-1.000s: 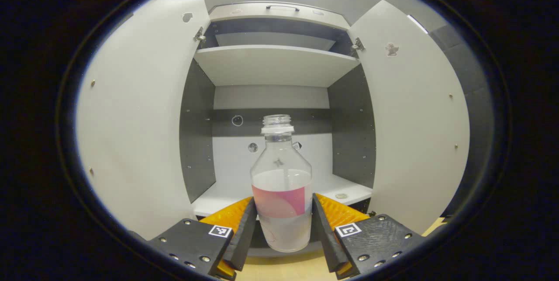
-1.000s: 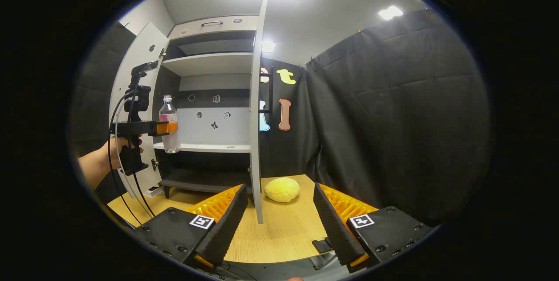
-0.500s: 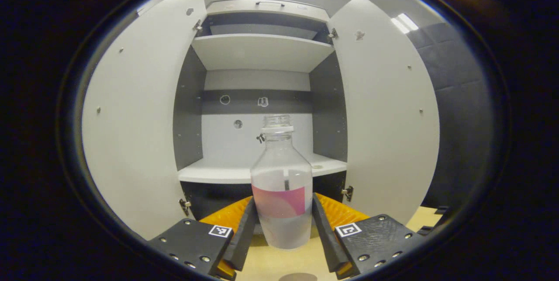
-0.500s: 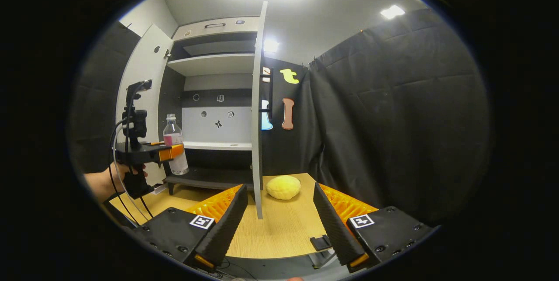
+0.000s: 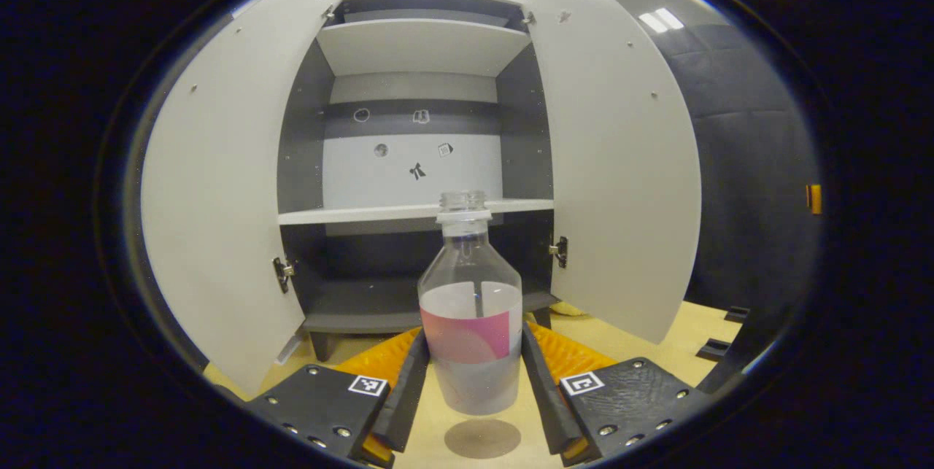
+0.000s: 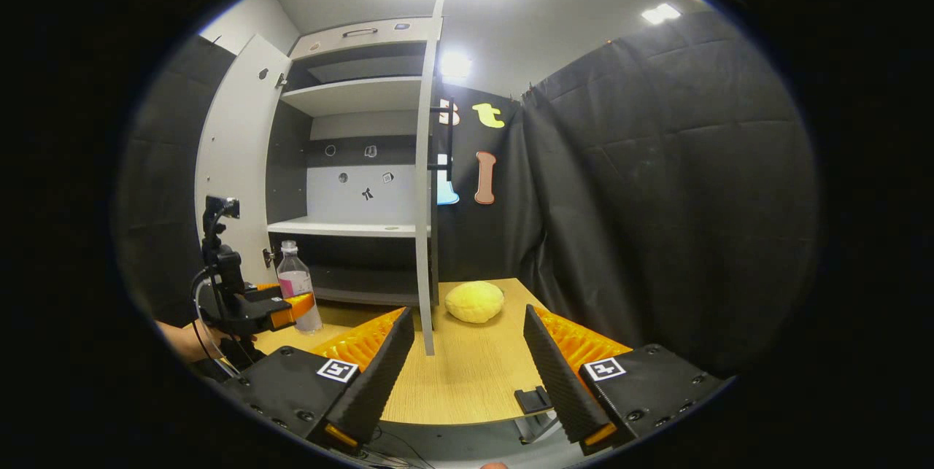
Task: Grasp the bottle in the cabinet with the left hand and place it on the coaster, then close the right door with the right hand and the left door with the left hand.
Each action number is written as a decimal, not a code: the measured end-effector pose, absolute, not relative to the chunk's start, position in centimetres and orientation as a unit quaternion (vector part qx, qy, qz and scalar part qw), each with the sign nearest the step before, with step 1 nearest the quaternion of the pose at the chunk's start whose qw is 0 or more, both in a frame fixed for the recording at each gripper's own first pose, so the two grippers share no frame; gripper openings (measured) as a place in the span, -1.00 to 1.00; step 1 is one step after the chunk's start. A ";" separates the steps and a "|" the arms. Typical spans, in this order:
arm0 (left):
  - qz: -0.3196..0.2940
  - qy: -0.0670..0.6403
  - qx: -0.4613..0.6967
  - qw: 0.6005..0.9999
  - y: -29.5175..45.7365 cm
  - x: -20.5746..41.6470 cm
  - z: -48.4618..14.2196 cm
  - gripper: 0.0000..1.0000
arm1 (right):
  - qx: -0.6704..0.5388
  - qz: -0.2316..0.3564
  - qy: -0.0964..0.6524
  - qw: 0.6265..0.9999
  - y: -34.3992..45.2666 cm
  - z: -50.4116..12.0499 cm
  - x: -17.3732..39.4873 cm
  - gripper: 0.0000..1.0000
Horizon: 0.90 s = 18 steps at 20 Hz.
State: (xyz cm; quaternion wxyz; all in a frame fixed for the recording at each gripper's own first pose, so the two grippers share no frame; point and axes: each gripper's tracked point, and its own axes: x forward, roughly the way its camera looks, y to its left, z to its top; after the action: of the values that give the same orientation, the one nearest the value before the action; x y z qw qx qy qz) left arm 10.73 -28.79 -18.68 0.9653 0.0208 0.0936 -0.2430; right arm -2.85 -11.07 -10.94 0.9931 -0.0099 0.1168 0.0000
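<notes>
Since a second ago we have brought the clear plastic bottle with the pink label [image 5: 471, 323] out of the tall grey cabinet [image 5: 416, 133] and down over the light wooden table [image 6: 467, 374]; it hangs upright just above the round brown coaster [image 5: 481, 438]. Our left gripper [image 5: 473, 381] has its jaws pressed on the bottle's sides. Both pale cabinet doors stand open: the left door [image 5: 219, 192] and the right door [image 5: 613, 163], whose edge [image 6: 425, 184] rises ahead of our right gripper [image 6: 467, 374]. That gripper's jaws are wide, holding nothing. Black cloth walls the booth. Beyond the door's foot, a yellow bun-shaped lump [image 6: 474, 301] sits on the table.
</notes>
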 end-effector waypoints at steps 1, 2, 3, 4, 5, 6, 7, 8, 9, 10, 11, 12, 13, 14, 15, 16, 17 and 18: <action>-0.242 0.103 0.021 0.965 -28.8 10.6 -19.8 0.41 | -0.012 0.002 0.121 0.993 -11.1 -11.4 -2.8 0.92; -0.242 0.111 0.019 0.964 -28.7 10.4 -21.0 0.41 | -0.011 0.003 0.127 0.992 -10.9 -11.8 -2.7 0.84; -0.240 0.120 0.017 0.963 -28.6 10.4 -22.0 0.41 | -0.010 0.005 0.133 0.991 -10.7 -12.1 -2.4 0.84; -0.239 0.125 0.015 0.963 -28.6 10.4 -22.8 0.41 | -0.009 0.007 0.137 0.990 -10.5 -12.4 -2.3 0.93; -0.239 0.132 0.015 0.962 -28.7 10.4 -23.7 0.42 | -0.010 0.009 0.140 0.990 -10.2 -12.7 -2.3 0.93; -0.241 0.138 0.018 0.960 -28.6 10.3 -24.5 0.42 | -0.014 0.010 0.144 0.989 -10.0 -12.9 -2.1 0.86; -0.241 0.145 0.021 0.959 -28.5 10.4 -25.2 0.42 | -0.017 0.012 0.148 0.989 -9.9 -13.3 -2.1 0.86; -0.242 0.152 0.022 0.958 -28.5 10.3 -26.2 0.42 | -0.019 0.013 0.152 0.988 -9.6 -13.5 -1.9 0.86; -0.243 0.161 0.022 0.956 -28.5 10.2 -27.2 0.41 | -0.020 0.015 0.155 0.988 -9.5 -13.8 -1.9 0.86; -0.243 0.167 0.021 0.955 -28.6 10.1 -28.5 0.41 | -0.021 0.017 0.157 0.987 -9.2 -13.9 -1.8 0.86; -0.244 0.174 0.020 0.954 -28.5 9.9 -29.4 0.41 | -0.022 0.018 0.160 0.987 -8.9 -14.1 -1.6 0.86; -0.246 0.179 0.018 0.952 -28.6 9.5 -30.2 0.42 | -0.024 0.020 0.163 0.986 -8.7 -14.2 -1.6 0.86; -0.249 0.182 0.017 0.951 -28.7 9.2 -30.6 0.42 | -0.027 0.021 0.164 0.986 -8.6 -14.4 -1.5 0.86; -0.249 0.186 0.018 0.950 -28.7 9.0 -31.2 0.42 | -0.028 0.021 0.165 0.986 -8.4 -14.4 -1.4 0.94; -0.248 0.188 0.019 0.950 -28.7 8.8 -31.5 0.42 | -0.029 0.023 0.165 0.986 -8.2 -14.4 -1.4 0.93; -0.247 0.180 0.017 0.952 -28.6 8.8 -31.3 0.42 | -0.030 0.024 0.165 0.986 -8.0 -14.4 -1.3 1.00; -0.246 0.180 0.016 0.952 -28.6 8.8 -31.4 0.42 | -0.032 0.025 0.166 0.985 -7.9 -14.5 -1.2 0.94; -0.244 0.181 0.013 0.953 -28.4 8.5 -31.5 0.42 | -0.032 0.026 0.167 0.985 -7.8 -14.5 -1.2 0.94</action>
State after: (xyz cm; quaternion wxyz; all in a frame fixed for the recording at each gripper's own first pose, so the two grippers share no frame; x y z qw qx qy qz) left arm 8.50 -28.40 -31.54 0.9526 0.0135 0.1814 -0.2439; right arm -1.17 -7.75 -14.52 0.9851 -0.0323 0.1669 0.0264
